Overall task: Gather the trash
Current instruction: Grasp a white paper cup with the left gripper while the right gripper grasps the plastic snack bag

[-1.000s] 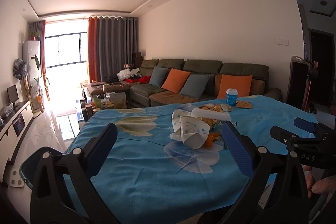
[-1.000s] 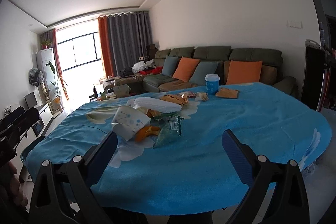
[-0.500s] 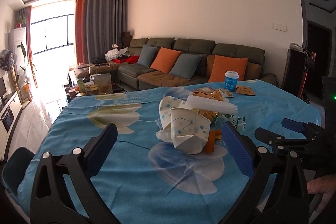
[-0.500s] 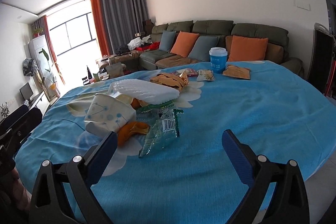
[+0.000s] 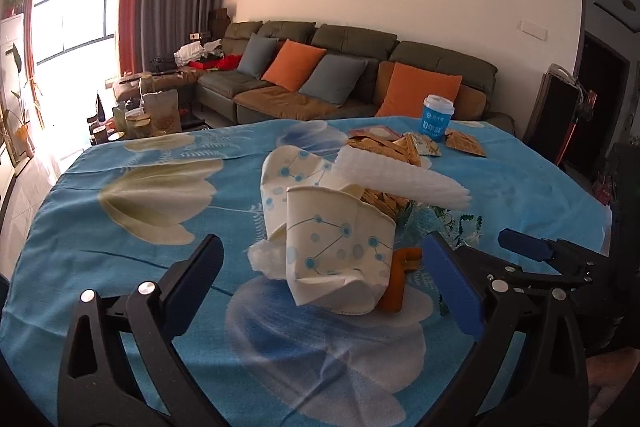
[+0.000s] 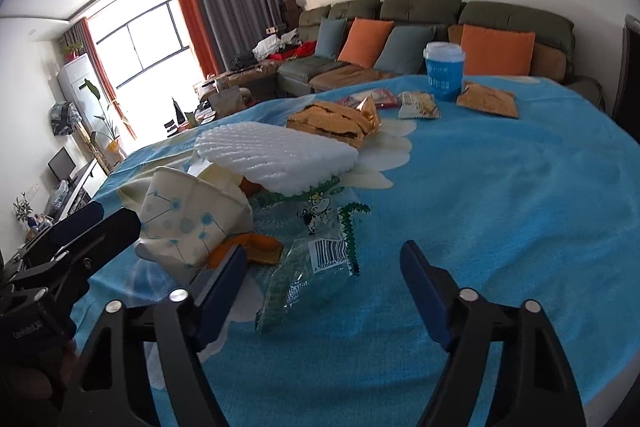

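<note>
Blue cup [image 6: 443,71] label unreadable; clear wrapper [image 6: 316,263] bears barcode; claws open.

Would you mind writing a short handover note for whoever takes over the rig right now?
Left tongs: open, empty, lined up on the crushed paper cup, not yet closed on it.
Right tongs: open, empty, over the clear green-edged wrapper.
Trash sits piled mid-table on the blue tablecloth: paper cups, orange peel, white foam sheet, brown snack packets. Further back stand a blue lidded cup and another brown packet.
Done: nothing collected so far.
Left: pick up every piece; no bin is clearly visible, so locate one first.
</note>
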